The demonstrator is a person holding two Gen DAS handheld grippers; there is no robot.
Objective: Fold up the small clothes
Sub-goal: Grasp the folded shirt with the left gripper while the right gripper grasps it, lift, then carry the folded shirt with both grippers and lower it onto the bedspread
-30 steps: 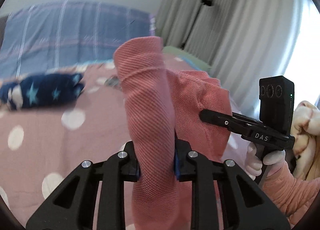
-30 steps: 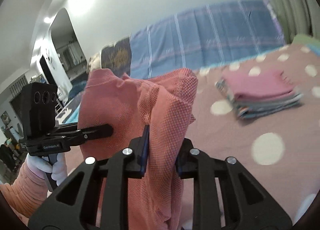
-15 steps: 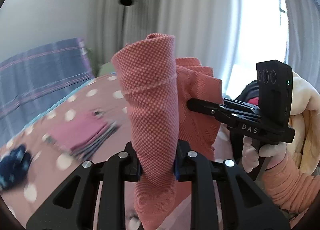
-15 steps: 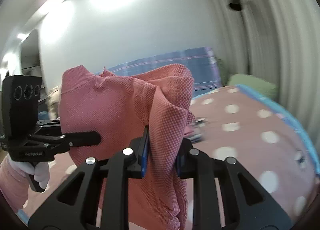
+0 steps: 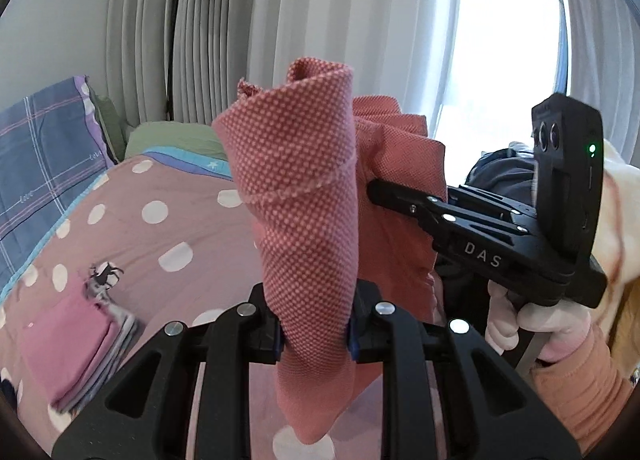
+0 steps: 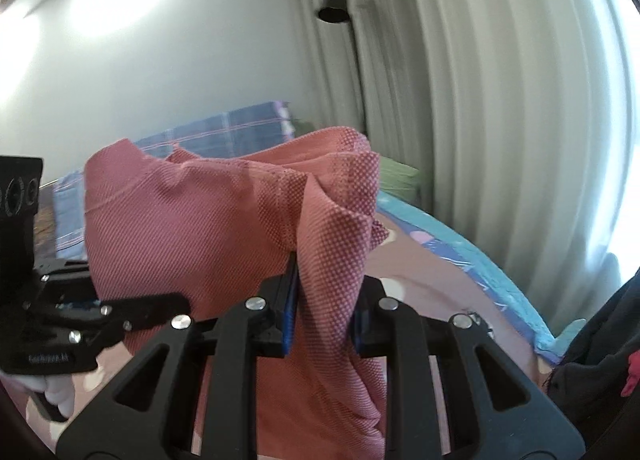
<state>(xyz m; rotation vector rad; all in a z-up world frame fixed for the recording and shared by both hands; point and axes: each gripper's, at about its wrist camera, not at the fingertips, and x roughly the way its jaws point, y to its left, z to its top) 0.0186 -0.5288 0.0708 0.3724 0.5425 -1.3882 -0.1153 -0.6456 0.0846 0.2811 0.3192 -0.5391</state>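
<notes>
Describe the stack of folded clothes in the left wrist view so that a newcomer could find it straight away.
Start at the polka-dot bedspread that fills the left of the left wrist view. Near its lower left edge lies the stack of folded clothes. It is flat and squared, with a plain pink piece on top, unlike the coral garment hanging in both grippers.

Two grippers seen: left gripper (image 5: 316, 334), right gripper (image 6: 324, 324). One coral garment (image 5: 304, 196). One folded stack (image 5: 80, 344) left of left claw. One lamp (image 6: 334, 10).
</notes>
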